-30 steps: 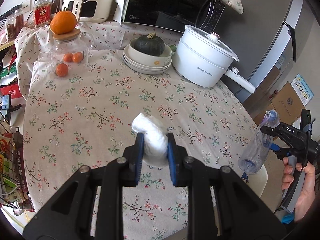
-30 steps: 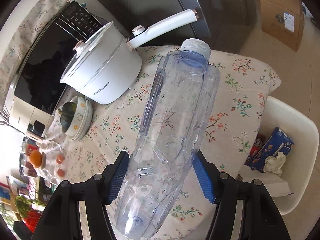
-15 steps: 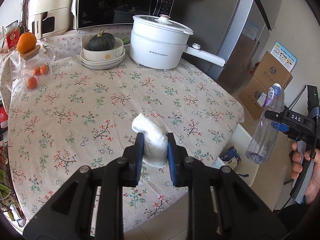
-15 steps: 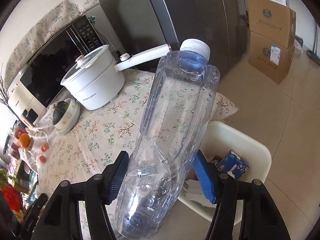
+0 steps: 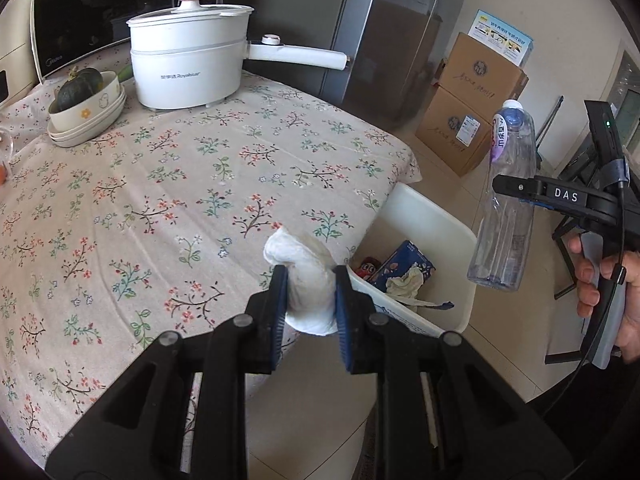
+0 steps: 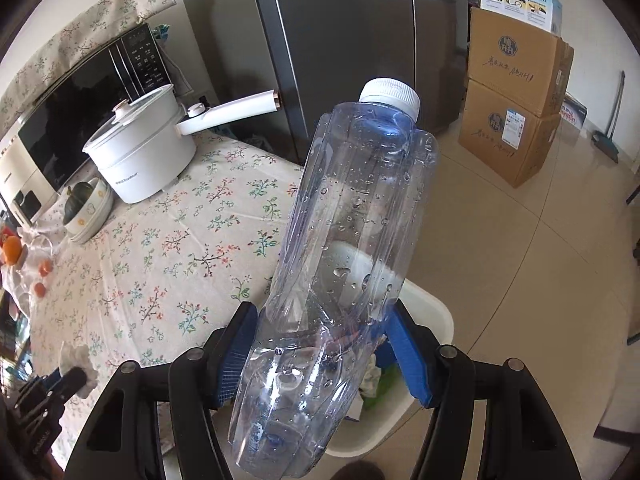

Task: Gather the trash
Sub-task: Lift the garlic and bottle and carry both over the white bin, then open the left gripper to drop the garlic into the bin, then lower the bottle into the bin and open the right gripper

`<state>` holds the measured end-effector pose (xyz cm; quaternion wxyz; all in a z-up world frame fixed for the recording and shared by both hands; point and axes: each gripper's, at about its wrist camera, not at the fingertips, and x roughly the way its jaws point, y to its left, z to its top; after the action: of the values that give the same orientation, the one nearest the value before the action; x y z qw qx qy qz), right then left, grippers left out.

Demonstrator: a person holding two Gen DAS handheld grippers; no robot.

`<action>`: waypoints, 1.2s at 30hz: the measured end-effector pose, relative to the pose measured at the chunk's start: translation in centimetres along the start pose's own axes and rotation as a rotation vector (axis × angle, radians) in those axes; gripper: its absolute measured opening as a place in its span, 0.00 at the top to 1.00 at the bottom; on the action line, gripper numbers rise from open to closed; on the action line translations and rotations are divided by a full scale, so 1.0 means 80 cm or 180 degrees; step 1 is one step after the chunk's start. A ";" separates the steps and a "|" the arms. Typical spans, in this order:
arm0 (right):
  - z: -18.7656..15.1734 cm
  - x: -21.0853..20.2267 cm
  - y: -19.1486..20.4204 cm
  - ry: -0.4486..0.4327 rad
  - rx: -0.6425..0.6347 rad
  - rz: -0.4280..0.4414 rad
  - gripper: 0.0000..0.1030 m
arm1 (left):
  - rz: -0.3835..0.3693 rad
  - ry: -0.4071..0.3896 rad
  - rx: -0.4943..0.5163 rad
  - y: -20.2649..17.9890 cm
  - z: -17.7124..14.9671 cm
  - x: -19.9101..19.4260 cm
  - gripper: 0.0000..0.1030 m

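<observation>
Carrying 2 pieces of trash toward the white bin (image 5: 448, 220) beside the table.

The left gripper (image 5: 309, 300) pinched a crumpled white tissue (image 5: 306, 276) between its blue pads, at the edge of the floral tablecloth (image 5: 160, 184), with the bin at 2 o'clock from it. The right gripper (image 6: 324, 354) clamped an empty clear plastic bottle (image 6: 348, 248) near its base, white cap pointing to 12 o'clock, over the bin (image 6: 432, 312). A blue carton (image 5: 404, 266) and crumpled paper lay inside.
</observation>
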<state>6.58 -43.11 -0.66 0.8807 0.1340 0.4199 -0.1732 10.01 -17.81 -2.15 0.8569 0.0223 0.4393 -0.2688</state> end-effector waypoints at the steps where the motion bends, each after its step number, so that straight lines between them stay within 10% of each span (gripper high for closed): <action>1: -0.001 0.001 -0.004 0.0009 -0.0007 -0.0009 0.35 | -0.0034 0.0008 0.0045 -0.008 -0.001 0.005 0.76; 23: -0.023 0.029 -0.089 0.0171 0.0112 -0.0151 0.34 | -0.0274 0.0316 0.0682 -0.136 0.009 0.158 0.75; 28: -0.020 0.033 -0.089 0.0153 0.0149 -0.0150 0.34 | -0.0185 0.0230 0.0633 -0.137 0.016 0.160 0.37; 36: -0.018 0.038 -0.081 0.0132 0.0097 -0.0192 0.34 | 0.0090 0.0111 0.0688 -0.120 0.018 0.133 0.24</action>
<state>4.65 -49.02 -4.54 0.8641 0.1383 0.4392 -0.2033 11.41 -31.11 -7.50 0.8454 0.1255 0.4223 -0.3020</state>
